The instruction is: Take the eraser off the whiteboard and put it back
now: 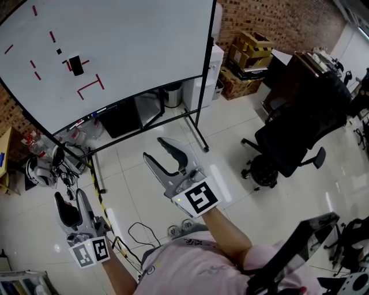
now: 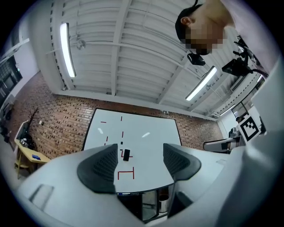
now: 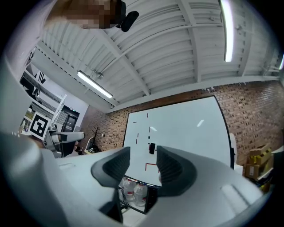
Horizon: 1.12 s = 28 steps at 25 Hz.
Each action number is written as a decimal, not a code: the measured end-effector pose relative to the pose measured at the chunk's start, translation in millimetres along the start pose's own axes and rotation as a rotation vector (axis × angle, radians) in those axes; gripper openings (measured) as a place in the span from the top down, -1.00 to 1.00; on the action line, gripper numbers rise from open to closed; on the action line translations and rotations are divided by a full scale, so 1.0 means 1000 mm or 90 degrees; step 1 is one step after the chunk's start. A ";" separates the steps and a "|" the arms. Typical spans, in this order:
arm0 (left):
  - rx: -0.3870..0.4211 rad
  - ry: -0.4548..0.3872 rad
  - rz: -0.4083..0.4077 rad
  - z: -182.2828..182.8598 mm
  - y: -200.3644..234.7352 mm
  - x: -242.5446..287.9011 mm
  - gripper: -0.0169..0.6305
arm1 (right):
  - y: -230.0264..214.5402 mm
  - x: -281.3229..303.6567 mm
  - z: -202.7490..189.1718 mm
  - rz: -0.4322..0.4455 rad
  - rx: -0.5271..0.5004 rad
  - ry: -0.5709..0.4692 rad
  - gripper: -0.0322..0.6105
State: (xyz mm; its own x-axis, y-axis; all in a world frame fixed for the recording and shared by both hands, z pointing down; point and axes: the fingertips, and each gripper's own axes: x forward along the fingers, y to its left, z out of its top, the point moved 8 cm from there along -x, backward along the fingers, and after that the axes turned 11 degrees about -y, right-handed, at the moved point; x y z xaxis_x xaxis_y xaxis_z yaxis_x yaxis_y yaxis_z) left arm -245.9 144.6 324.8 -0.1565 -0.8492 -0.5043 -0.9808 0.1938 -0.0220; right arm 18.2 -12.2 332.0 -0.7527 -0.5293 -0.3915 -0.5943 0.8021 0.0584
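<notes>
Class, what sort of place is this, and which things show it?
Probably an office or lab workroom: a whiteboard on a stand with an eraser on it, a black office chair, and cardboard boxes stacked by a brick wall.

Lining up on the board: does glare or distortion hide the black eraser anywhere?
Head view: small black rectangular eraser sharp, white board edges bowed. Left gripper view: fisheye, light streaks above eraser, not on it. Right gripper view: likewise.
</notes>
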 end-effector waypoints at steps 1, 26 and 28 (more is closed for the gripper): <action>-0.004 0.001 -0.003 0.000 -0.004 0.000 -0.01 | -0.001 -0.002 0.001 0.002 0.000 0.000 0.35; -0.017 0.008 -0.016 0.001 -0.042 -0.006 -0.01 | -0.023 -0.029 0.007 0.000 0.003 -0.019 0.34; -0.015 0.007 -0.017 0.001 -0.045 -0.005 -0.01 | -0.026 -0.031 0.008 -0.001 0.000 -0.020 0.34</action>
State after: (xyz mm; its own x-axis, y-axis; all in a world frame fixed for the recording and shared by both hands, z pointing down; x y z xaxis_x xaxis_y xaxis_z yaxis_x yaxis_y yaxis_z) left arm -200.4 140.9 327.2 -0.1316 -0.8589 -0.4950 -0.9871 0.1595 -0.0142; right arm 59.8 -14.3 335.2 -0.7425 -0.5213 -0.4207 -0.5954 0.8013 0.0578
